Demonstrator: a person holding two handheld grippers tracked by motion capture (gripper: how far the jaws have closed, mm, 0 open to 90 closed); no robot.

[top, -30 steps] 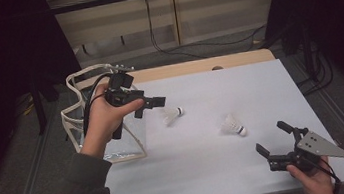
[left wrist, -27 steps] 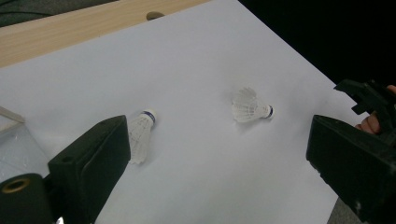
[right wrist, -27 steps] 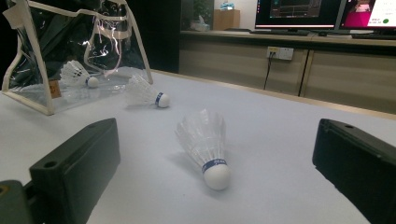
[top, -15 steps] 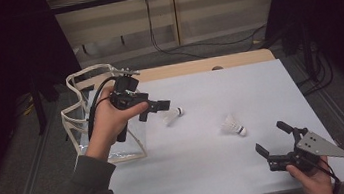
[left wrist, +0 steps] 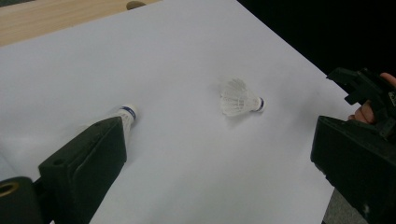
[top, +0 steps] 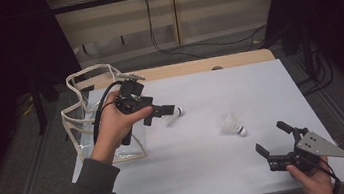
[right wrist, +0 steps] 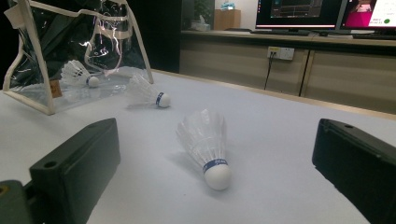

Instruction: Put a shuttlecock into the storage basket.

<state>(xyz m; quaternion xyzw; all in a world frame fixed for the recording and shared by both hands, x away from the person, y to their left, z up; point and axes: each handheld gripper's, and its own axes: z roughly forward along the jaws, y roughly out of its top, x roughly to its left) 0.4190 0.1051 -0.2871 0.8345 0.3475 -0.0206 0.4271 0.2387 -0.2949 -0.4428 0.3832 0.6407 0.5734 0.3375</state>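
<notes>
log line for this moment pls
left hand-held gripper: open, at near shuttlecock | right hand-held gripper: open, idle | far shuttlecock: on table | clear bag: one shuttlecock inside

White table top [top: 240,93] in front of me, a bare wooden strip [top: 196,67] along its far edge. Beyond it, black cables [top: 174,51] lie on the floor. Across the room I see lit monitors [right wrist: 299,11] on a counter [right wrist: 224,51], with a socket [right wrist: 280,52] on its front.

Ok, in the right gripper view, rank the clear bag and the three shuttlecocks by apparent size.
1. Clear bag, largest.
2. Nearest shuttlecock, though closeness to the camera inflates it.
3. Shuttlecock beside the bag.
4. Shuttlecock inside the bag; all three are likely alike.
</notes>
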